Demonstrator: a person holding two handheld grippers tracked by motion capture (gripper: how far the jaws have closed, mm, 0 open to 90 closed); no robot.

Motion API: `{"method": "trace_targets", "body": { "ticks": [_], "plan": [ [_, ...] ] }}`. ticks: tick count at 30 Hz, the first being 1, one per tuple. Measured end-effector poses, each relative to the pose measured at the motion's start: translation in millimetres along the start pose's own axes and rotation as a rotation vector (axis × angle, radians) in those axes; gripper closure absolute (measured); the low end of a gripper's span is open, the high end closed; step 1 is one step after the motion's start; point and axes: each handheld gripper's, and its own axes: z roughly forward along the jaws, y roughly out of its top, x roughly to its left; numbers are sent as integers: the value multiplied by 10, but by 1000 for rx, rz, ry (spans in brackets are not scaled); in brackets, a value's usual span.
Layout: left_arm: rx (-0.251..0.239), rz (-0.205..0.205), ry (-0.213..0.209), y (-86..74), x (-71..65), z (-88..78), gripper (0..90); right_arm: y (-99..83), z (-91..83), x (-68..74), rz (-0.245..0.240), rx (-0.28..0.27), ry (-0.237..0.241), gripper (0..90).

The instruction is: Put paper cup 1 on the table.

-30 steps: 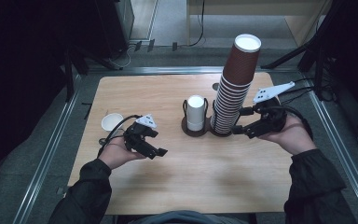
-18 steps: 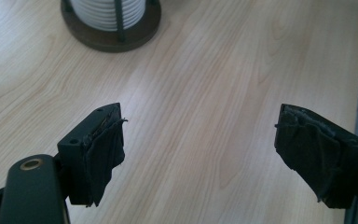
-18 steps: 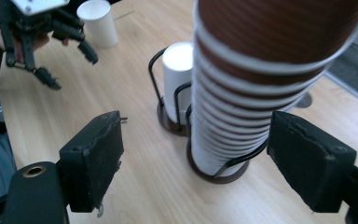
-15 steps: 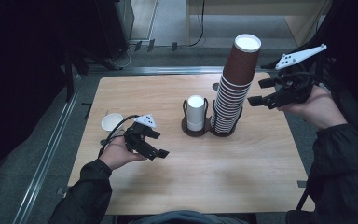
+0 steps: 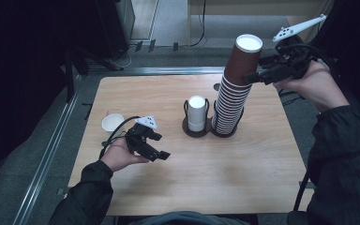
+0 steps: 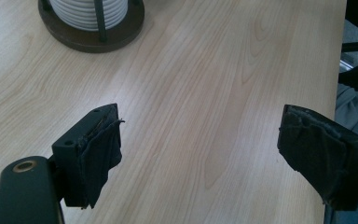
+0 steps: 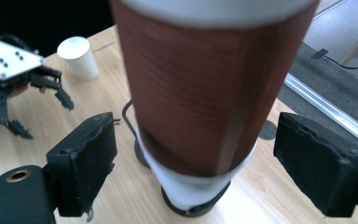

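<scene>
Cup stack (image 5: 234,89): tall brown column, white-rimmed top cup (image 5: 249,43), standing in the right ring of a dark holder (image 5: 211,129) at mid-table. In the right gripper view the top cup (image 7: 209,88) sits between the two pads, clear of both.

Right gripper (image 5: 254,77): raised from the foot of the stack a second ago to the level of the top cup, tips just beside its wall. Its jaws have just been opening and stand spread, nothing pinched. Judgement: lined up to take the top cup; the grasp is not yet made.

Short white stack (image 5: 197,112): in the holder's left ring, untouched.

Left gripper (image 5: 161,154): held low over the table (image 5: 262,159), left of the holder, where it was a second ago. Jaws apart, bare wood between them in the left gripper view.

Single white cup (image 5: 113,123): near the table's left edge, well apart from the holder.
</scene>
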Motion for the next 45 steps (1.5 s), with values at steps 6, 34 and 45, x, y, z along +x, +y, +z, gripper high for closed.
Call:
{"method": "trace_targets", "body": {
  "ticks": [6, 34, 45],
  "plan": [
    [-5, 0, -13, -4, 2, 4, 136, 132, 95, -9, 11, -19, -2, 132],
    [6, 4, -2, -26, 27, 25, 140, 356, 211, -3, -20, -39, -12, 184],
    [13, 5, -13, -21, 23, 48, 141, 532, 37, 65, -34, -78, -39, 187]
  ]
}}
